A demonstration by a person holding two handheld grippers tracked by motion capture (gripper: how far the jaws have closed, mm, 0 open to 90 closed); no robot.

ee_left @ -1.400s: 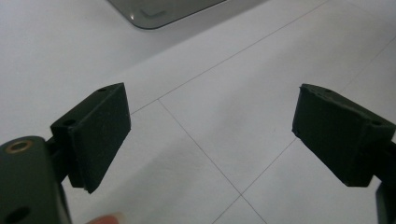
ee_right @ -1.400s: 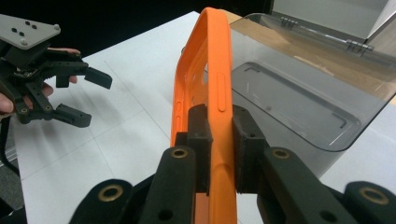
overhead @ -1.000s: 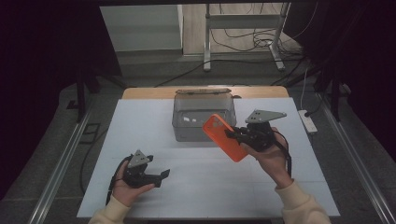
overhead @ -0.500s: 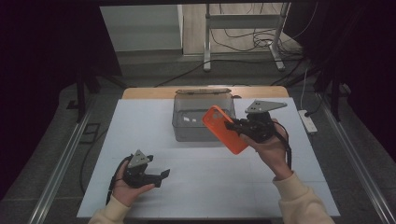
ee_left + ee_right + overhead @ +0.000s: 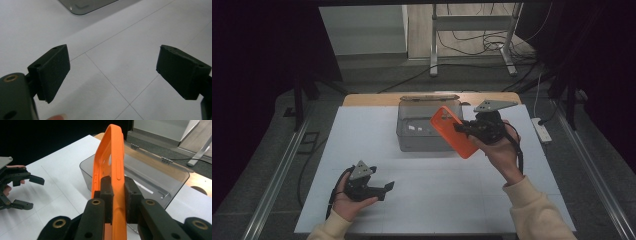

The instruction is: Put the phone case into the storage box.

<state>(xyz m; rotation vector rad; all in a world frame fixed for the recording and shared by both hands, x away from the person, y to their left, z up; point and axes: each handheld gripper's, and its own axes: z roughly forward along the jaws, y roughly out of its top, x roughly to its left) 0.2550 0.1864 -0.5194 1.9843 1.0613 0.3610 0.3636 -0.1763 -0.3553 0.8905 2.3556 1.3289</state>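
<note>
Two matte black jaws pinch a smooth, rounded orange phone case (image 5: 111, 157).

I see high view: above near side, facing forward-down over bench (image 5: 362, 150) | gripper views: close, along own jaws | shared: grey box (image 5: 424, 130), seen from right hand-held gripper (image 5: 117, 195) too

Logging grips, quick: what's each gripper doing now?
Left gripper: open, empty.
Right gripper: shut on the orange case.
</note>
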